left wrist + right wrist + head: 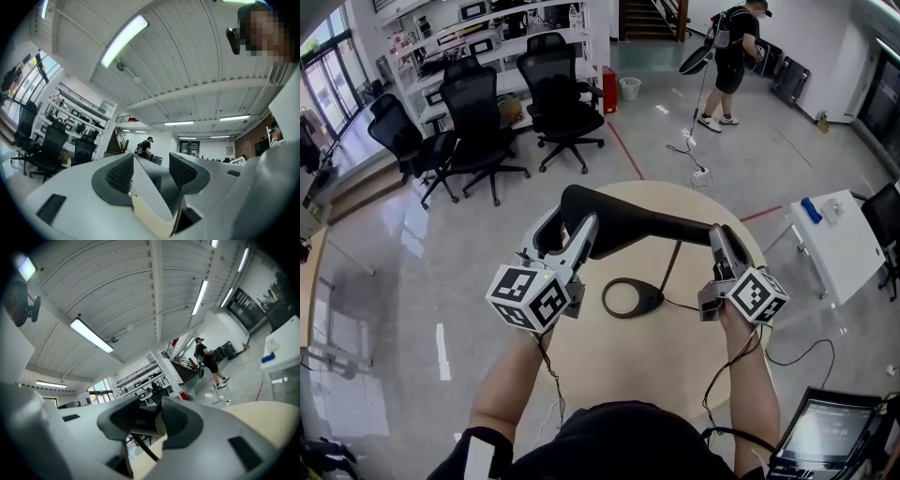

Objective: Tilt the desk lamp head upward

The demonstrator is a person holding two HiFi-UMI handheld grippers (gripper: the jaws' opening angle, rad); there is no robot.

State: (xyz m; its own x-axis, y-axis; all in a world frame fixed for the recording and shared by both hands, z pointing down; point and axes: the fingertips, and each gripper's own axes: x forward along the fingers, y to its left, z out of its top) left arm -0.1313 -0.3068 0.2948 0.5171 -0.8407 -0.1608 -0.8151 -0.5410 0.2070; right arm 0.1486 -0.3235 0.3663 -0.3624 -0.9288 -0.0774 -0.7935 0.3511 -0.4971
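A black desk lamp stands on the round beige table [609, 375]. Its ring base [630, 299] rests mid-table and a thin stem [671, 265] rises to the long black lamp head [647, 225], which lies roughly level above the table. My left gripper [570, 227] is shut on the head's left end; in the left gripper view the dark head [157, 183] fills the gap between the pads [120, 173]. My right gripper [718, 240] is shut on the head's right end near the stem joint [140, 417], with the stem [143, 447] running below.
The lamp's cable [684, 306] trails right across the table. Black office chairs [558, 89] stand beyond the table on the left. A person [733, 47] with a pole walks at the far right. A white side table [844, 244] and a screen [820, 436] stand at the right.
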